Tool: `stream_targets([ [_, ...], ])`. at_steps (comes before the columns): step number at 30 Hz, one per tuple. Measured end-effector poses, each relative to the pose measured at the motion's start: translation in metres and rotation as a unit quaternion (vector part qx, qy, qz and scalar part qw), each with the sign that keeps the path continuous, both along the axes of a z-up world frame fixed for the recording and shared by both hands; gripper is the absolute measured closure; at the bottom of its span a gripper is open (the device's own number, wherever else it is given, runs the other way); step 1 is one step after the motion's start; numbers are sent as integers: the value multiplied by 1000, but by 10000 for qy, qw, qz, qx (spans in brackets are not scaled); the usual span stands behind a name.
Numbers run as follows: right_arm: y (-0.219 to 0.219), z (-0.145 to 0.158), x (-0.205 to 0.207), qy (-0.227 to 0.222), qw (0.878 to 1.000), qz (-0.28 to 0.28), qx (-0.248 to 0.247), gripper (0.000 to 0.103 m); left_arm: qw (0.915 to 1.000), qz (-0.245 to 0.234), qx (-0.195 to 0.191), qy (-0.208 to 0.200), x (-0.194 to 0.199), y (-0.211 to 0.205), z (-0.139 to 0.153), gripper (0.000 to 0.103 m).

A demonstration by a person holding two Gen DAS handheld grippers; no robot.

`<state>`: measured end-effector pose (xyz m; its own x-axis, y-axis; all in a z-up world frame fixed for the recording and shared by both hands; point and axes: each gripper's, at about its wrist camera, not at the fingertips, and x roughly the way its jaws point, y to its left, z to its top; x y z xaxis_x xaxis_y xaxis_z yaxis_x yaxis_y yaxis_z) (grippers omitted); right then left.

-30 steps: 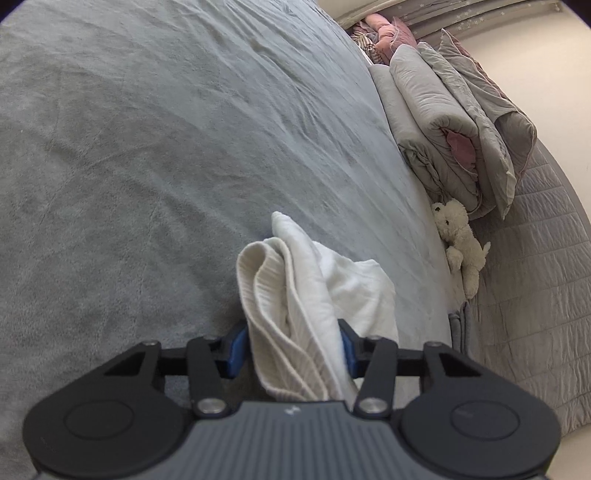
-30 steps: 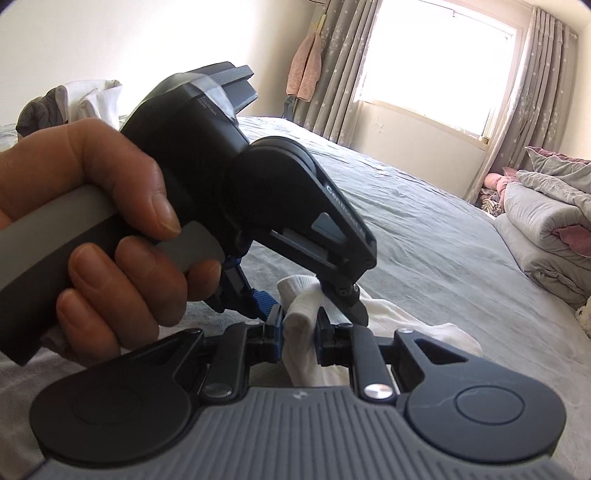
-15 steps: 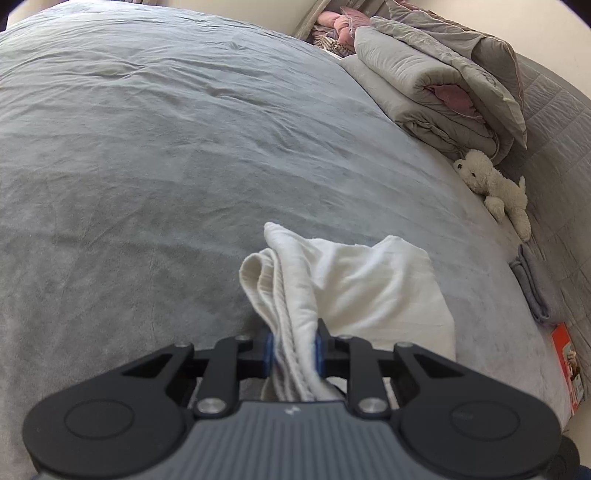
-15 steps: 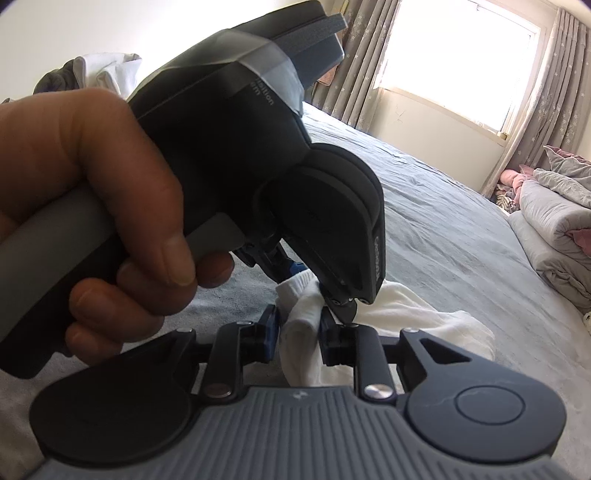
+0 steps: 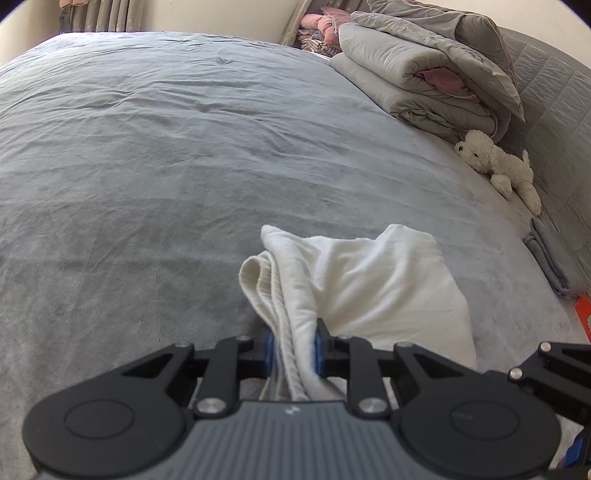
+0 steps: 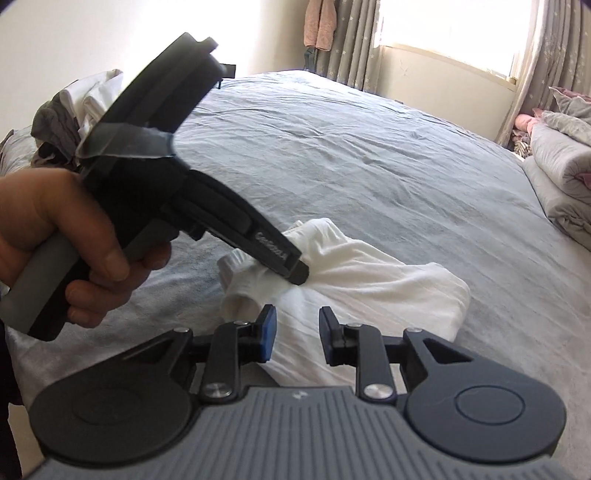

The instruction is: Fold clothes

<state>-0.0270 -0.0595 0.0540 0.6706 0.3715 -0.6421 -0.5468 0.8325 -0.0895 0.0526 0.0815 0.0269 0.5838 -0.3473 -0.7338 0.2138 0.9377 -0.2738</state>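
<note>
A white garment (image 5: 373,284) lies bunched on the grey bedspread (image 5: 166,155), towards the near edge of the bed; the left tongs (image 5: 293,347) are clenched on its gathered, ribbed edge, the blue pads pressing the cloth from both sides, so that this edge stands a little above the bedspread while the rest of the cloth spreads away to the right. In the right wrist view the left tongs (image 6: 295,275) slant down into the garment (image 6: 373,291), a person's hand (image 6: 62,251) wrapped round the grey handle; the right tongs (image 6: 297,334) hover just above the near part of the cloth, released, their jaws parted with a clear gap between them and not pressing the fabric below. Along the far side of the bed lies a folded grey duvet (image 5: 424,74) with a pink lining; near it a white plush dog (image 5: 498,166) lies against the quilted headboard (image 5: 554,92). A heap of unfolded clothes (image 6: 70,110) sits at the far left corner of the bed; curtains (image 6: 347,44) hang beside a bright window (image 6: 447,29).
</note>
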Motion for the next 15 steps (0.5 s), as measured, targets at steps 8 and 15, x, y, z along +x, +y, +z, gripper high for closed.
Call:
stream_targets([
  [8, -39, -1, 36, 609, 9923, -842, 679, 76, 9998, -35, 154, -109, -3, -4, 0, 82],
  [15, -62, -22, 74, 1342, 9773, -1367, 904, 84, 9998, -75, 157, -140, -4, -2, -1, 82],
])
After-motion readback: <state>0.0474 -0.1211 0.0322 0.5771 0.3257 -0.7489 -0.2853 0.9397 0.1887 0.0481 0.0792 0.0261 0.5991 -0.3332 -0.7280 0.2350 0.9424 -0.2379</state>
